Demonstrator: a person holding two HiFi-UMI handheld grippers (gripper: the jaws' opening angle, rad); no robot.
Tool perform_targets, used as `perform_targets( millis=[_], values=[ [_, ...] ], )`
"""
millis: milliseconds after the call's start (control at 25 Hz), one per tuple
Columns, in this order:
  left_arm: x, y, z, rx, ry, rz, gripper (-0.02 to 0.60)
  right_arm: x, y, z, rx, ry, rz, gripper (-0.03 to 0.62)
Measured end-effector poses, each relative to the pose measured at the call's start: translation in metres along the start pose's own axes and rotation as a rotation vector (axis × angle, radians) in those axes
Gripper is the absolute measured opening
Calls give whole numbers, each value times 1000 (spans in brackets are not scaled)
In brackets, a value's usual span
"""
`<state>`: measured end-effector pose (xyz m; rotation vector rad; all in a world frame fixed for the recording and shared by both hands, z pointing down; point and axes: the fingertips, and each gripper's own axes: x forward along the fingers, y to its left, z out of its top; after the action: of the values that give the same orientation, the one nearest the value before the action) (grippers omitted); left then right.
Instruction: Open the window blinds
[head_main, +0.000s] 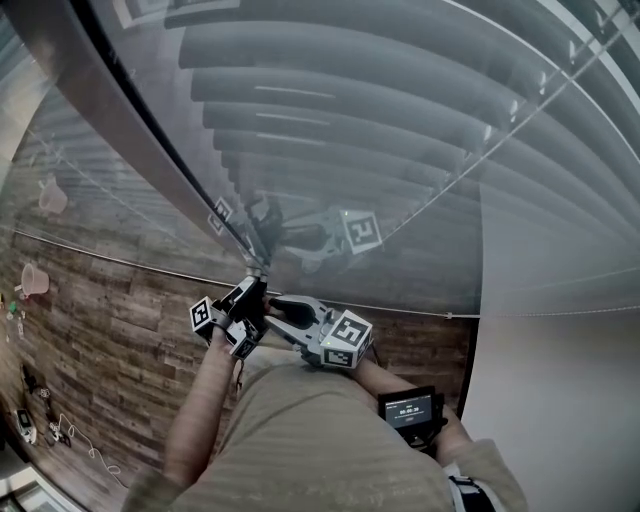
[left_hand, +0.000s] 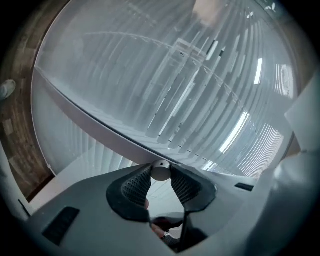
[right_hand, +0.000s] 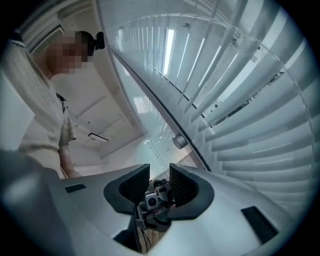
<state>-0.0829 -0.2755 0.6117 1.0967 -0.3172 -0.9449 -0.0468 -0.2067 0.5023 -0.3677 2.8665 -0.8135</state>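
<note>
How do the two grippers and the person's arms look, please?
Both the left gripper and right gripper have grey shells, dark textured pads and a cube with black-and-white square markers. The person wears a beige short-sleeved shirt.

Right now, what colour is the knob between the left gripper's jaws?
Silvery grey; the knob shows best in the left gripper view.

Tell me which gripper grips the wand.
The left gripper: its jaws pinch the round end of the wand. The right gripper has its jaws apart, empty.

White horizontal window blinds (head_main: 400, 120), slats angled with gaps of light, grey wand (left_hand: 160, 170) slanting across.
</note>
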Motion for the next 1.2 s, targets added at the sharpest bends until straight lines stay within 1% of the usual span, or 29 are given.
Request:
perform_targets(
  millis=[80, 120, 160, 200, 240, 320, 440, 520, 600, 640, 680, 760, 800, 840, 880, 920, 1000, 1040, 1080, 1120, 1200],
  values=[
    [-1, 2, 1, -64, -13, -40, 135, 1, -3, -11, -35, 37, -27, 115],
    [-1, 2, 1, -79, -18, -56, 135, 0, -6, -19, -51, 61, -45, 114],
    [-1, 2, 0, -74, -20, -63, 135, -1, -11, -29, -63, 88, -62, 115],
    [0, 1, -1, -50, -20, -62, 135, -2, -14, -39, -67, 116, -75, 115],
    [0, 0, -2, -10, -20, -52, 135, -4, -17, -48, -62, 137, -82, 115],
    [0, -4, -2, 104, -30, -13, 135, -6, -17, -54, -37, 151, -78, 115],
    [-3, -12, 1, 298, -39, 74, 153, -3, -12, -47, 10, 132, -42, 115],
    [-2, -18, -2, 436, -13, 132, 161, -1, -7, -42, 45, 125, -7, 115],
    [1, -22, -10, 596, 38, 209, 167, 2, -1, -34, 71, 113, 24, 115],
    [3, -21, -14, 691, 71, 262, 167, 3, 3, -29, 90, 101, 42, 115],
    [4, -19, -16, 805, 108, 328, 167, 4, 7, -22, 117, 83, 64, 115],
    [4, -12, -17, 1072, 185, 486, 167, 4, 15, -6, 195, 33, 118, 117],
    [4, -9, -17, 1193, 217, 557, 167, 4, 19, 4, 233, 3, 146, 126],
    [4, -7, -17, 1294, 240, 614, 167, 4, 23, 14, 255, -25, 166, 135],
    [5, -7, -17, 1371, 253, 657, 167, 4, 27, 23, 253, -46, 173, 138],
    [5, -7, -17, 1424, 256, 684, 167, 3, 28, 30, 226, -59, 164, 140],
    [6, -9, -15, 1477, 240, 711, 160, -2, 25, 38, 147, -78, 114, 140],
    [6, -10, -14, 1487, 227, 720, 144, -4, 21, 40, 117, -87, 85, 140],
    [7, -10, -13, 1489, 214, 728, 144, -7, 18, 41, 96, -95, 61, 140],
    [7, -11, -13, 1484, 200, 734, 144, -9, 15, 42, 85, -100, 43, 140],
    [6, -10, -13, 1441, 167, 732, 138, -12, 11, 40, 82, -102, 24, 140]
  ],
)
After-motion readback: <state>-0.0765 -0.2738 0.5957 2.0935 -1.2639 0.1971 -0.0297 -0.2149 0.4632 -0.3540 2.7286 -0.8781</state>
